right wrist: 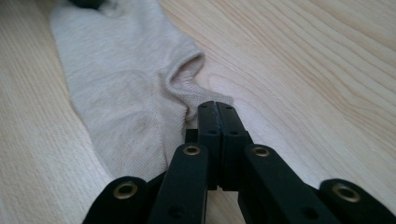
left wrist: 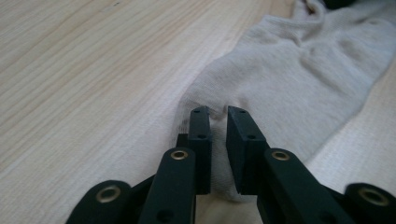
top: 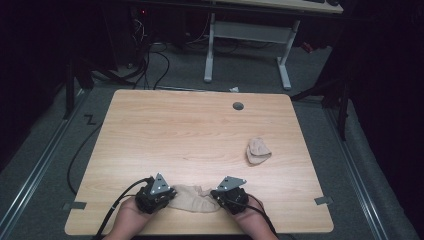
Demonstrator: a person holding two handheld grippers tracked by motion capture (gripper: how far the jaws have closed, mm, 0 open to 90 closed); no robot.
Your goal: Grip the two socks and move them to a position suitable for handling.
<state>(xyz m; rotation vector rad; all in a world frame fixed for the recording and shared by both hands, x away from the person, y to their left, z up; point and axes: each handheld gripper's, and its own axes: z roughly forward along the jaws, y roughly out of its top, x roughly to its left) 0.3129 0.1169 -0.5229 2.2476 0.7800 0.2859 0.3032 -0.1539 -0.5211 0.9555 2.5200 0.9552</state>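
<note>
A beige ankle sock [top: 192,196] lies flat on the wooden table [top: 175,130] near its front edge, stretched between my two grippers. My left gripper [top: 167,192] is at its left end. In the left gripper view the jaws [left wrist: 218,114] stand nearly together, with puckered sock [left wrist: 299,70] fabric pinched in the narrow gap. My right gripper [top: 216,194] is at the sock's right end. In the right gripper view its jaws [right wrist: 217,106] are pressed together on the cuff edge of the sock [right wrist: 121,84]. A second beige sock [top: 257,151] lies folded on the right half of the table.
A round cable hole [top: 238,106] sits near the table's far edge. Beyond the table stands a white desk frame [top: 245,30], with black cables [top: 155,60] on the grey floor. The person's hands come in at the bottom edge.
</note>
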